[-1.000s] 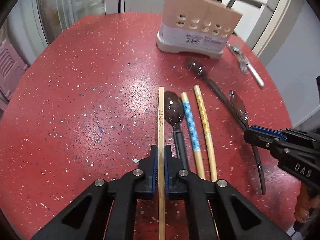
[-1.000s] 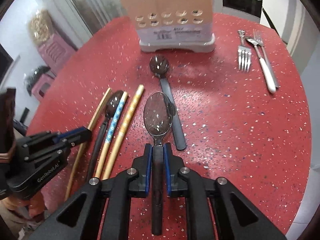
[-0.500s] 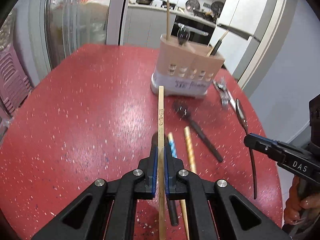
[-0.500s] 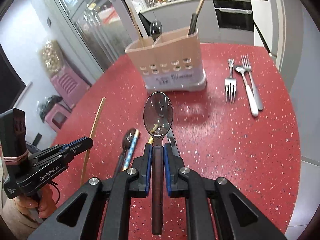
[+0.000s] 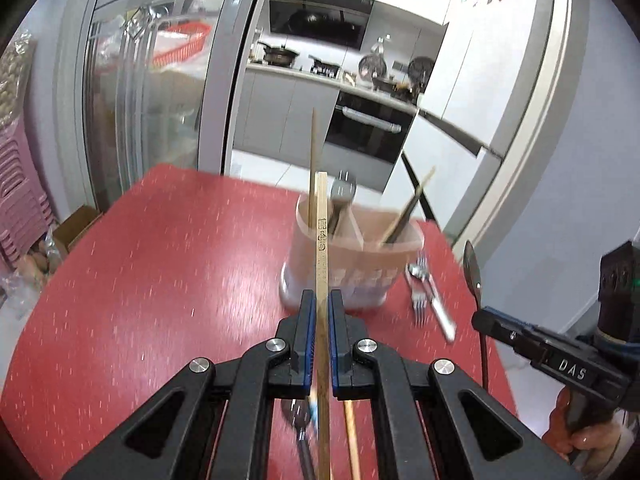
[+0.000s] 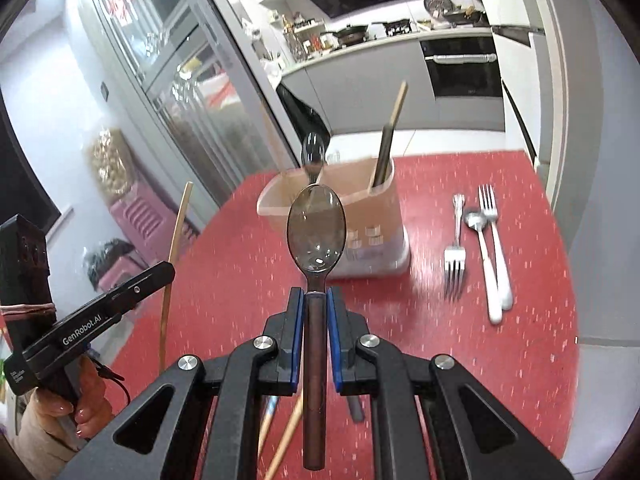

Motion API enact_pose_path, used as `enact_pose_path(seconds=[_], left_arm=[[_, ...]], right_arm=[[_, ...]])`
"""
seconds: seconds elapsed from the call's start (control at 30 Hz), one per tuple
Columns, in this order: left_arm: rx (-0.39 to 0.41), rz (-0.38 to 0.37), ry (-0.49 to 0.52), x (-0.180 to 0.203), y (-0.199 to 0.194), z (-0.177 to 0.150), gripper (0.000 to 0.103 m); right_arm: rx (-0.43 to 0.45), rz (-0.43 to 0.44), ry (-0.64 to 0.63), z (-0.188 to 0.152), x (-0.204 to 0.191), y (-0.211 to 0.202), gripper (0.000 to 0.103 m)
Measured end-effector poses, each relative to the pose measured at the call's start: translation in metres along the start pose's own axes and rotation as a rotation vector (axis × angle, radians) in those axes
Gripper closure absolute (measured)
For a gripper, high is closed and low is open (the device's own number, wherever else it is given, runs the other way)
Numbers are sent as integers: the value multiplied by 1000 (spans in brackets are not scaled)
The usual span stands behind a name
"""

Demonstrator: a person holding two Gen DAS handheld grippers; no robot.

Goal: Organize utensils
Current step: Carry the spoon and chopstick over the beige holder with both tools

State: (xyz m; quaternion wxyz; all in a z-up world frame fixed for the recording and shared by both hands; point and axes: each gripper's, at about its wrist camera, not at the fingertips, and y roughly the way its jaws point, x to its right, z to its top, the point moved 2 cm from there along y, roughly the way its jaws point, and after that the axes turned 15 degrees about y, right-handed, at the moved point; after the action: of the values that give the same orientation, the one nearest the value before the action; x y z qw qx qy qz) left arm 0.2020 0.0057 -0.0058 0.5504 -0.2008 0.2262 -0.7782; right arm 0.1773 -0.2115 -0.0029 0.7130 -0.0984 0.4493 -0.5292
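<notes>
My left gripper (image 5: 320, 308) is shut on a plain wooden chopstick (image 5: 321, 240), held up above the red table and pointing at the tan utensil holder (image 5: 360, 256). My right gripper (image 6: 316, 304) is shut on a dark-handled spoon (image 6: 316, 228), also raised, in front of the same holder (image 6: 376, 216). The holder has a chopstick, a spoon and a dark-handled utensil standing in it. The right gripper shows at the right of the left wrist view (image 5: 500, 326); the left gripper shows at the left of the right wrist view (image 6: 160, 274).
Two forks and a white-handled spoon (image 6: 484, 248) lie on the red table (image 6: 460, 360) right of the holder. Patterned chopsticks (image 5: 352, 432) and a dark spoon (image 5: 298, 420) lie below my left gripper. A kitchen counter and glass doors stand behind the table.
Both grippers have lifted their utensils off the table and moved up and forward toward the holder. The view tilted up from the tabletop to the kitchen behind.
</notes>
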Motion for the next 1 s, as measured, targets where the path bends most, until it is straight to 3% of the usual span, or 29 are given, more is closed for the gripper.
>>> enact_pose_path(seconds=[0.27, 0.57, 1.0], left_arm=[[108, -17, -9, -13, 22, 64, 75], [154, 5, -10, -23, 62, 104, 75], [226, 35, 4, -27, 119, 134, 75]], right_arm=[[105, 37, 24, 61, -15, 10, 90], [197, 65, 41, 119, -27, 45, 90], [257, 37, 30, 142, -16, 108, 90]])
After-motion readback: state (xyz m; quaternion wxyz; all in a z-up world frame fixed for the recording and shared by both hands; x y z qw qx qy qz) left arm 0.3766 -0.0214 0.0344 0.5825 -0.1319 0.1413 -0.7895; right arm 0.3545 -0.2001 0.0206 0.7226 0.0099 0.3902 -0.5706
